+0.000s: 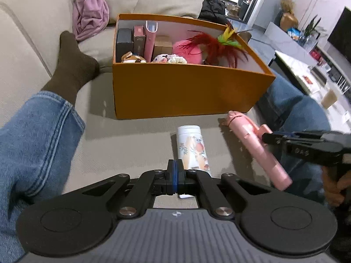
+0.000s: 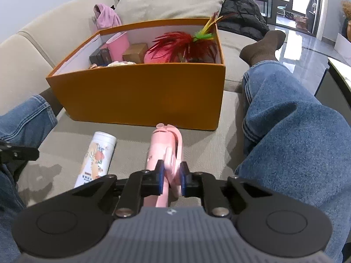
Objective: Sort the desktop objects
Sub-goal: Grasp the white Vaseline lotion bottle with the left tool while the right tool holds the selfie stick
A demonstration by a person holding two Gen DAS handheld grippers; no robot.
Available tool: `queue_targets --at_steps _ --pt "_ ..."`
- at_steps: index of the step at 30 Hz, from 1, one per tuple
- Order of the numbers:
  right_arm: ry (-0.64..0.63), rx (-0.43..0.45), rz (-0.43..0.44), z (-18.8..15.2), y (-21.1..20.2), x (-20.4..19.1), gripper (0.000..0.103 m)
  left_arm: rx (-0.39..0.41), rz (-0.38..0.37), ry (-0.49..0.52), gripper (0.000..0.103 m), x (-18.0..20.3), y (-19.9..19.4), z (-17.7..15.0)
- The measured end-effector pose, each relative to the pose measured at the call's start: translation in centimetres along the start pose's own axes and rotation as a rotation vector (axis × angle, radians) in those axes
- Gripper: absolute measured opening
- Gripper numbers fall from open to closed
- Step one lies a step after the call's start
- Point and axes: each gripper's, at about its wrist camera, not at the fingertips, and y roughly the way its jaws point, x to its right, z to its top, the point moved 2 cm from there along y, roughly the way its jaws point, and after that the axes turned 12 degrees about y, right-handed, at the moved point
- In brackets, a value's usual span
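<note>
An orange box (image 1: 175, 92) stands on the sofa seat, also in the right wrist view (image 2: 140, 94). It holds small boxes, plush toys and a red feather toy (image 1: 210, 43). A white printed bottle (image 1: 194, 148) lies in front of it, also in the right wrist view (image 2: 96, 157). My left gripper (image 1: 175, 175) is shut and empty, just short of the bottle. My right gripper (image 2: 172, 175) is shut on a pink handheld tool (image 2: 164, 151), which lies tilted beside the bottle in the left wrist view (image 1: 254, 146).
The person's jeans-clad legs (image 2: 291, 144) flank the seat on both sides, with a brown-socked foot (image 1: 70, 65) left of the box. A pink cloth (image 1: 90, 15) and cushions lie behind. A low table (image 1: 307, 74) with cups stands to the right.
</note>
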Motion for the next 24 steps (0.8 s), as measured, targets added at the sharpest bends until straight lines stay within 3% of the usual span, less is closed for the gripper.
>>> queue_targets --at_steps 9,14,19,20,22,24 --pt "0.003 -0.001 0.003 -0.2 0.0 0.1 0.015 0.027 0.003 -0.066 0.0 -1.0 -1.2 -0.9" --pt "0.007 0.003 0.005 -0.2 0.1 0.1 0.015 -0.043 -0.014 -0.034 0.0 -0.5 0.4 -1.7" --pt "0.01 0.003 0.012 -0.2 0.1 0.3 0.015 -0.088 -0.039 -0.075 0.002 0.1 2.9 -2.5" --pt "0.01 0.003 0.013 -0.2 0.1 0.3 0.015 -0.101 -0.041 -0.091 0.005 0.2 3.6 -2.6" --pt "0.01 0.004 0.014 -0.3 0.1 0.3 0.015 -0.104 -0.038 -0.1 0.036 0.7 4.8 -2.6" --pt "0.008 0.005 0.016 -0.3 0.1 0.3 0.015 -0.093 -0.025 -0.094 0.059 1.2 5.7 -2.3"
